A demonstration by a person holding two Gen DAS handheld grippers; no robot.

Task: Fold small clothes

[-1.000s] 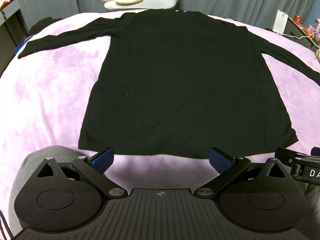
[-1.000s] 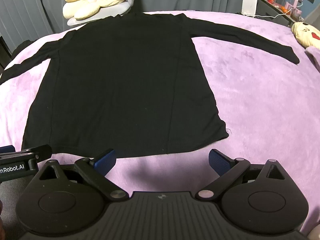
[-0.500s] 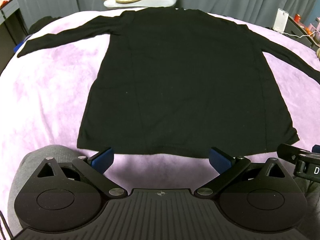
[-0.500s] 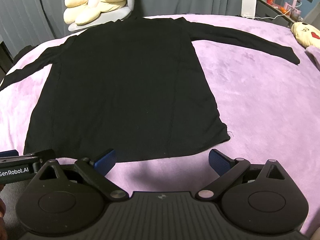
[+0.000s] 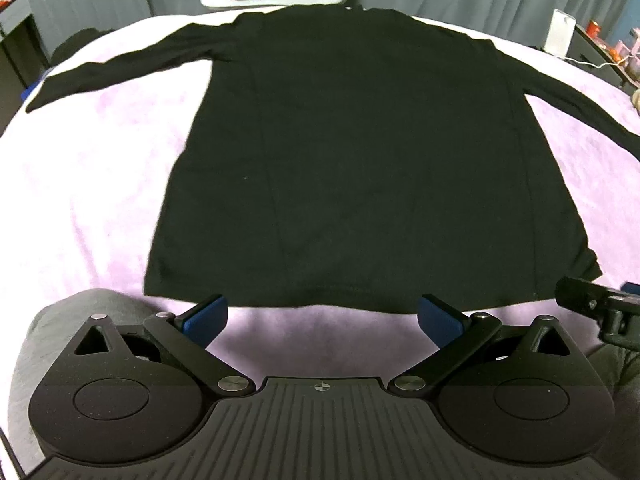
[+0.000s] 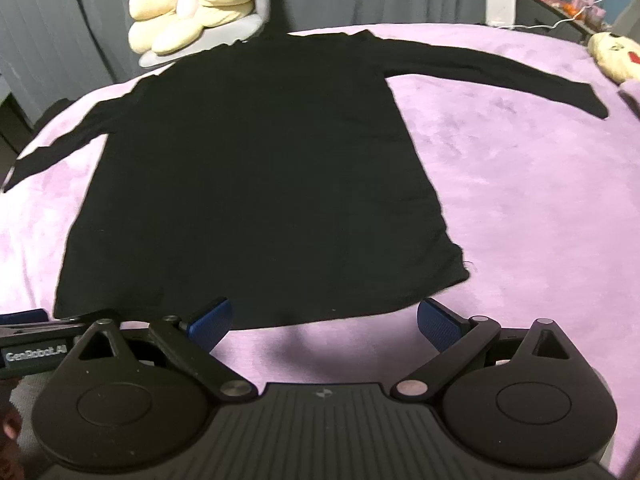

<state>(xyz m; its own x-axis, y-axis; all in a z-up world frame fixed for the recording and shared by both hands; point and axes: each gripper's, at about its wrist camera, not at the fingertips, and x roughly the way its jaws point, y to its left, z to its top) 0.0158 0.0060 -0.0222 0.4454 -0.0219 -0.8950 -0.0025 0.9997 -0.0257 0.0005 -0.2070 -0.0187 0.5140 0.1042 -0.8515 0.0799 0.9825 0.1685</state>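
Note:
A black long-sleeved shirt [image 5: 360, 152] lies flat on a purple blanket [image 5: 100, 184], hem towards me and both sleeves spread out sideways. It also shows in the right wrist view [image 6: 256, 176]. My left gripper [image 5: 322, 318] is open and empty, just short of the hem, near its left half. My right gripper [image 6: 324, 320] is open and empty, just short of the hem near its right corner. Each gripper's edge shows in the other's view.
A cream plush cushion [image 6: 192, 12] on a grey seat stands beyond the collar. A white device [image 6: 500, 0] and cluttered desk sit at the back right. A plush toy [image 6: 612, 56] lies on the blanket's right edge. Grey curtains hang behind.
Both grippers have edged slightly forward and lower towards the hem. The shirt has not moved and the jaws stay open.

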